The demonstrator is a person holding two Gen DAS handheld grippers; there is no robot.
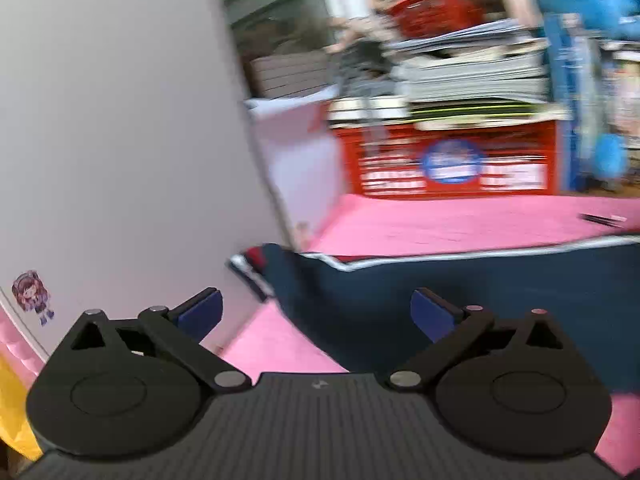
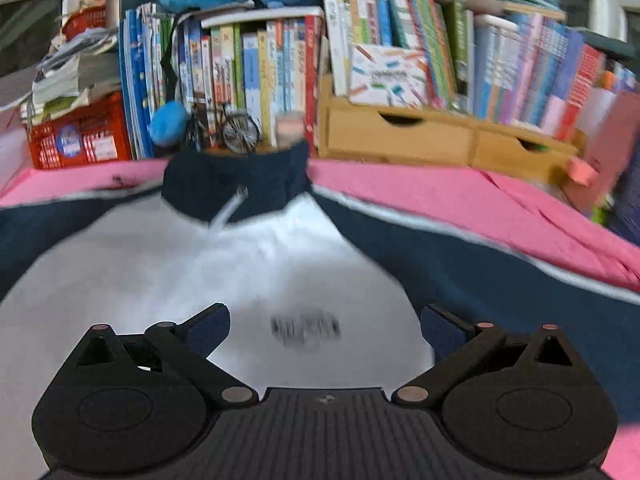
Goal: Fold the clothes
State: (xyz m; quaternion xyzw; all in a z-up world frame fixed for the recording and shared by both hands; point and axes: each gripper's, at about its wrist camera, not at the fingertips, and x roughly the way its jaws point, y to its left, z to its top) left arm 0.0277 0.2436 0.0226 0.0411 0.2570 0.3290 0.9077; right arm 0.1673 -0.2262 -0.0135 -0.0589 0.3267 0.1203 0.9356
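One blurred garment [image 2: 200, 256] print, illegible.

Navy and white jacket [image 2: 224, 256] spread on pink table cover [image 2: 460, 200], row of upright books [image 2: 260, 76] behind it, red plastic crate [image 2: 80, 140] at their left, wooden drawer box [image 2: 400, 132] at right.

1. The garment [image 2: 224, 264] lay spread flat on the pink worktop [image 2: 460, 200], its white body panel facing up with navy sleeves running out to either side.
2. A thin pale piping line edged each navy sleeve where it met the pink surface.
3. The navy collar [image 2: 236, 188] sat at the far end, slightly raised, with a white cord hanging from it.
4. A small dark print marked the white panel, too blurred to read.
5. In the left wrist view, one navy sleeve [image 1: 480, 300] ended in a red, white and navy striped cuff [image 1: 250, 266].
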